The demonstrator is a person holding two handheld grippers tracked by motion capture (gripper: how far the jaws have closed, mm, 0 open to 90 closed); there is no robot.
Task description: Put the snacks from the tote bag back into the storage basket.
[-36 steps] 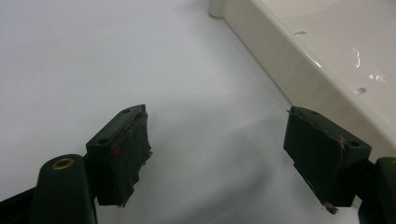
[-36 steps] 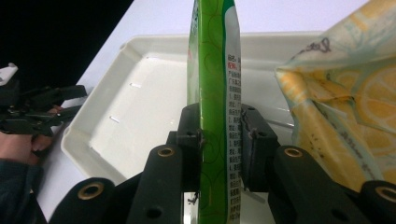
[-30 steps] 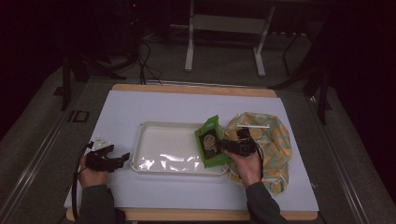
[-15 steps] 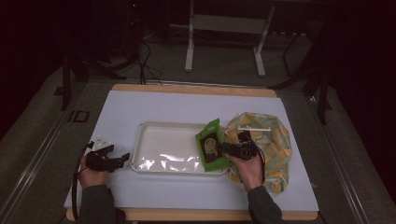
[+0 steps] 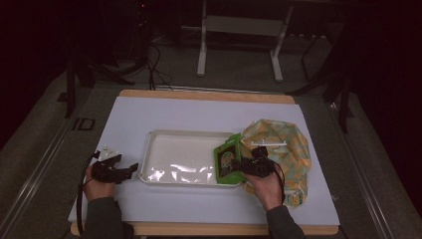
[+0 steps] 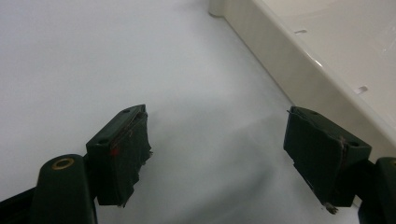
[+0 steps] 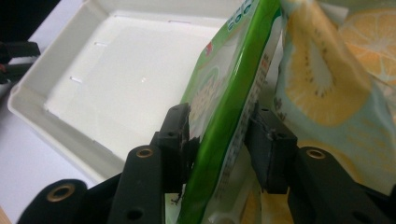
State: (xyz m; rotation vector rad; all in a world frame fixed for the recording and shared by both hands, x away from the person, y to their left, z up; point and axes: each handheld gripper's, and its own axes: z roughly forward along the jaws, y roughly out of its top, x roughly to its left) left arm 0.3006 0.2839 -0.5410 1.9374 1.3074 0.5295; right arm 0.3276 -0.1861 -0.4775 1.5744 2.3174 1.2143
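Green packet [image 7: 224,116] upright between my right gripper [image 7: 219,140] fingers, just loosening, over tray [image 7: 60,126] edge, my left gripper [image 6: 217,149] fingers wide, nothing between.

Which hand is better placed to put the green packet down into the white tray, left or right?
Right. The right gripper has the green packet between its just-opening jaws, at the white tray's right end. The left gripper stands open outside the tray's left wall, with nothing between its jaws.
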